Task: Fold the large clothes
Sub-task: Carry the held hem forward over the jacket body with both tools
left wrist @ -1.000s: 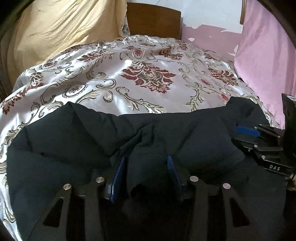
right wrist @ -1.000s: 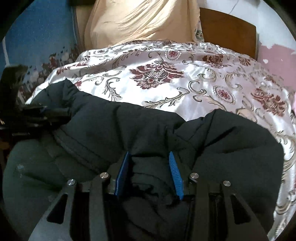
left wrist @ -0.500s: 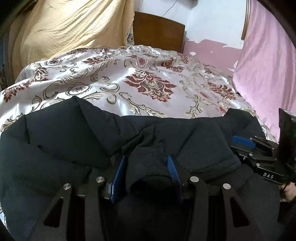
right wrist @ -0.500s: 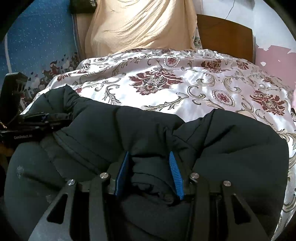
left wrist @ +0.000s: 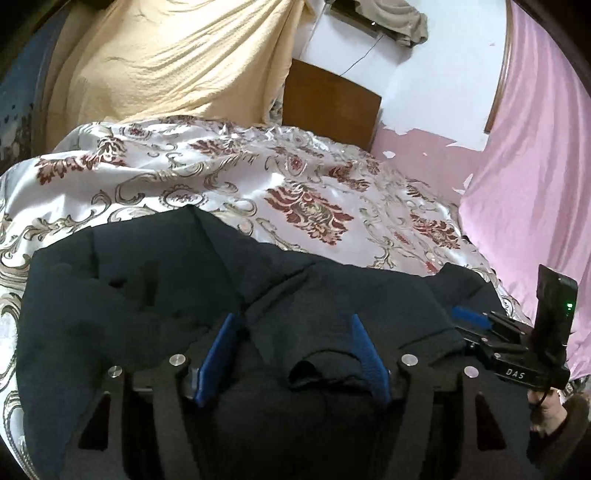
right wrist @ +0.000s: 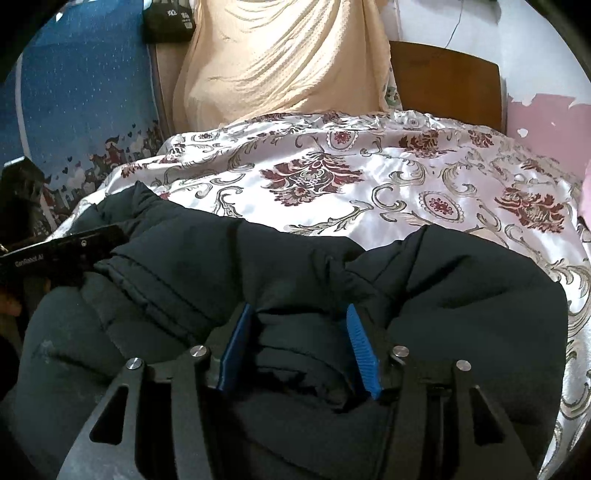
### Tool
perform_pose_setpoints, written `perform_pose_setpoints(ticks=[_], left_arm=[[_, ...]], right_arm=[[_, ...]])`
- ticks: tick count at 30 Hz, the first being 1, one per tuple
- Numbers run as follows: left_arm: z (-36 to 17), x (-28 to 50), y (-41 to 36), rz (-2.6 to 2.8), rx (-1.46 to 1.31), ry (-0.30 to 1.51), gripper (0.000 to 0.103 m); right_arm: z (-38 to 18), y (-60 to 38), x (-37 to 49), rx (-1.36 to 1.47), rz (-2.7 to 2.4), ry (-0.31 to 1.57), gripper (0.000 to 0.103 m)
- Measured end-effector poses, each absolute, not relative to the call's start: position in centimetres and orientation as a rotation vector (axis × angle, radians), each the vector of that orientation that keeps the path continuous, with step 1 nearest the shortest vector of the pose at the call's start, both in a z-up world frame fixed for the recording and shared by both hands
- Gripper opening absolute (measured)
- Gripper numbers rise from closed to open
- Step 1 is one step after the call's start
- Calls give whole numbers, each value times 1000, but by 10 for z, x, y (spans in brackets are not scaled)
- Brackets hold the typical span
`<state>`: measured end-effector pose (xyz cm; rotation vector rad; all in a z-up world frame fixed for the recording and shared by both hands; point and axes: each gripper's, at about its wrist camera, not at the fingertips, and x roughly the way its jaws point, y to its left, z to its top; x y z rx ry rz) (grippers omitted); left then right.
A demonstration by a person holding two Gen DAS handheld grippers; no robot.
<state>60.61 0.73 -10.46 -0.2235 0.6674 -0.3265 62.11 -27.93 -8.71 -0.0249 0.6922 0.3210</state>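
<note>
Both the left gripper (left wrist: 293, 354) and right gripper (right wrist: 299, 349) are opening their jaws around bunched dark jacket (right wrist: 461, 288) fabric, which may slump and unfold on the bed (right wrist: 388, 192).

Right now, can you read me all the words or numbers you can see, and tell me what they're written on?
"DAS": white letters on the black body of the right gripper, seen from the left wrist camera.
"GenRobot.AI": small print on the black body of the left gripper, seen from the right wrist camera; a bit blurred, so this is my best reading.
White marks on the black box at the top, maybe "90": too blurred to be sure.
</note>
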Motion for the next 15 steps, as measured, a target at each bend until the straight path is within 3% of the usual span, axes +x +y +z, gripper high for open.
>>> perform_pose_setpoints(ticks=[8,12,15], left_arm=[[-106,608,4,-327,-204,681,68],[-107,608,1,-354,-196,689,79],[-108,607,-1,-389,-196,695,86]], right_arm=[[-87,-280,621,-19,325,692,50],[-87,-280,622,-17,326,692,51],[-87,-280,621,-16,326,687,58]])
